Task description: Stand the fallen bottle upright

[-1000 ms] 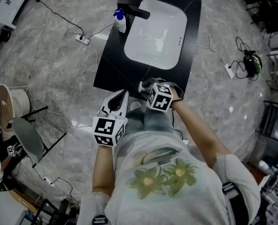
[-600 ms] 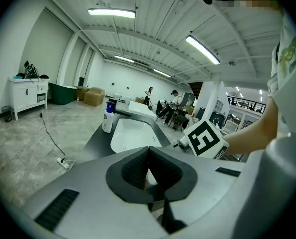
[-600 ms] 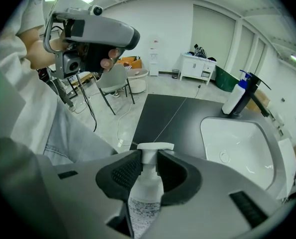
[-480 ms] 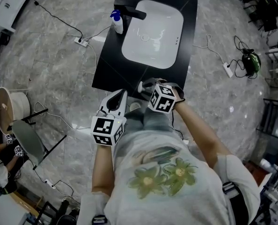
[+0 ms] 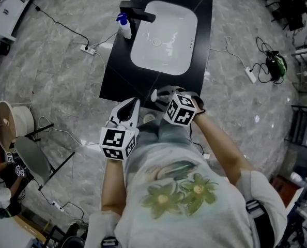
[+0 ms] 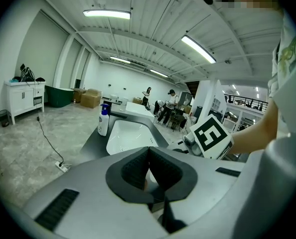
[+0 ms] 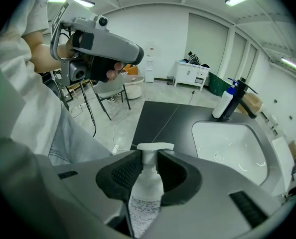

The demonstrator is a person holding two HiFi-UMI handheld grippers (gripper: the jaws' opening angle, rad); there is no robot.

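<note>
right claw (image 7: 149,154): clamped on clear pump bottle (image 7: 146,195), pump head past the tips | pump bottle: at counter (image 5: 117,74) near edge, 6 o'clock of basin (image 5: 166,35) | left claw (image 6: 149,151): closed, empty, 7 o'clock off counter

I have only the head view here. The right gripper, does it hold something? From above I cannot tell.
Observer: Yes. In the right gripper view, the right gripper is closed on the neck of a clear pump bottle.
Operator: And the other one?
Observer: The left gripper has its jaws together, with nothing between them.
Operator: Is the blue-topped bottle by the tap standing?
Observer: Yes, the left gripper view shows it upright on the counter.
</note>
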